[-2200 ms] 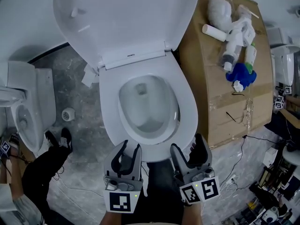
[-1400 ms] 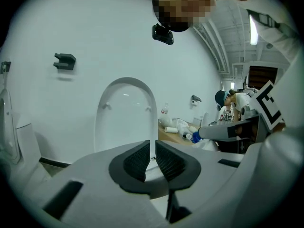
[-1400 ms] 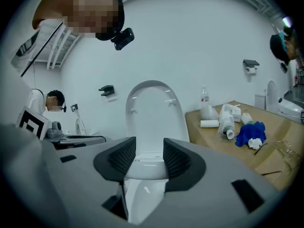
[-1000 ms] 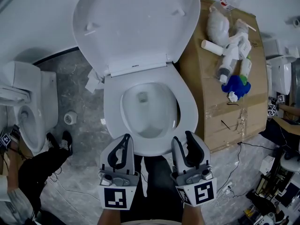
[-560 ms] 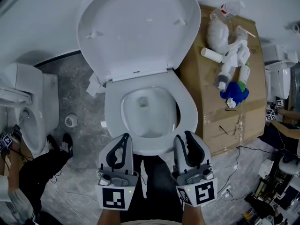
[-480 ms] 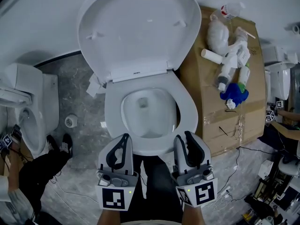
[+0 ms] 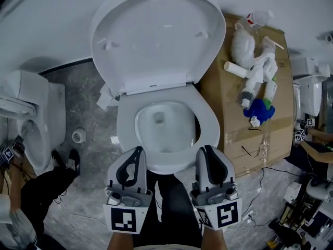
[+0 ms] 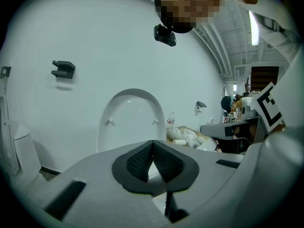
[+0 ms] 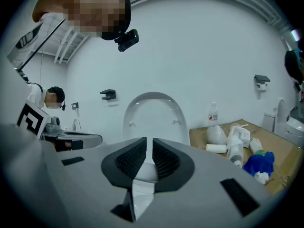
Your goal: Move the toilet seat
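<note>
The left gripper (image 7: 136,152) and right gripper (image 7: 206,151) sit side by side at the near edge of the head view, each with its marker cube towards the person. Dark trousers (image 7: 167,202) show between them. In the left gripper view, the left gripper's (image 8: 152,144) fingers are pressed together at the tips with nothing between them. In the right gripper view, the right gripper's (image 9: 149,145) fingers have just been closing. A narrow slit is left between the pads, and nothing is caught in it.

Both grippers point at the front of the toilet, their tips over or just short of its near rim, and neither grips it. The toilet seat (image 7: 209,116) lies flat on the bowl (image 7: 166,126), directly ahead of both grippers. Behind it the lid (image 7: 156,35) stands raised against the white wall (image 7: 41,20), two small bumpers visible on its inner face.

To the right, close beside the toilet, a cardboard surface (image 7: 257,139) carries white bottles (image 7: 255,79) and a blue object (image 7: 258,110). To the left, on the grey floor (image 7: 88,113), are a small roll (image 7: 79,136), a second toilet (image 7: 31,124) and a dark shoe (image 7: 73,158).
</note>
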Demonstrator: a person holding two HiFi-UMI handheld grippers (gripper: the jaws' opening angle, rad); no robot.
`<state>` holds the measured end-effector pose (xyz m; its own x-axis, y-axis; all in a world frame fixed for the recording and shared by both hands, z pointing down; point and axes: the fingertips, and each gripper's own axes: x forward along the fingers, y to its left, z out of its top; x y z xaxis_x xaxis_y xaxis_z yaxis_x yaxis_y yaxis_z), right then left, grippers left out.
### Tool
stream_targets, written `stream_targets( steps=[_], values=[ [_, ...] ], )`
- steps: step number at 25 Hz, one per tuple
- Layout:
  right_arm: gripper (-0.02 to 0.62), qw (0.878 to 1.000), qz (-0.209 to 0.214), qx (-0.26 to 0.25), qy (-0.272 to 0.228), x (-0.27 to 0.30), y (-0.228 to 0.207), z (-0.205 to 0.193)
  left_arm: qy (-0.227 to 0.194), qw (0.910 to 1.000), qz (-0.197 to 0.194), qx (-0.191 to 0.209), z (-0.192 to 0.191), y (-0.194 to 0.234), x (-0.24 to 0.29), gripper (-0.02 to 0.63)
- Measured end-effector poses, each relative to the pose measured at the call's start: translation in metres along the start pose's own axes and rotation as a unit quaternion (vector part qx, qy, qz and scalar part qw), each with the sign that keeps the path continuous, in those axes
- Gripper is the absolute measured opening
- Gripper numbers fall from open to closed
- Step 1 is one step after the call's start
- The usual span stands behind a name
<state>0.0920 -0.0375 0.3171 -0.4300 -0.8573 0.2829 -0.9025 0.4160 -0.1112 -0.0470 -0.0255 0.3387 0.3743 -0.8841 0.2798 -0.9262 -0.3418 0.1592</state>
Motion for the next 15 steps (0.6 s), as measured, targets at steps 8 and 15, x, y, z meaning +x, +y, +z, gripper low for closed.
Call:
stream_targets(
  steps=[8,15],
  values=[
    [0.034,1.000,0.000,0.001,0.002,0.012,-0.004,0.010,0.000,1.0000,0.003,-0.009,0.010,0.008,0.009,0.009],
    [0.032,1.000,0.001,-0.004,0.002,0.023,-0.006,0.019,-0.008,0.9999,0.006,-0.007,0.020,0.014,0.016,0.009]
  ],
)
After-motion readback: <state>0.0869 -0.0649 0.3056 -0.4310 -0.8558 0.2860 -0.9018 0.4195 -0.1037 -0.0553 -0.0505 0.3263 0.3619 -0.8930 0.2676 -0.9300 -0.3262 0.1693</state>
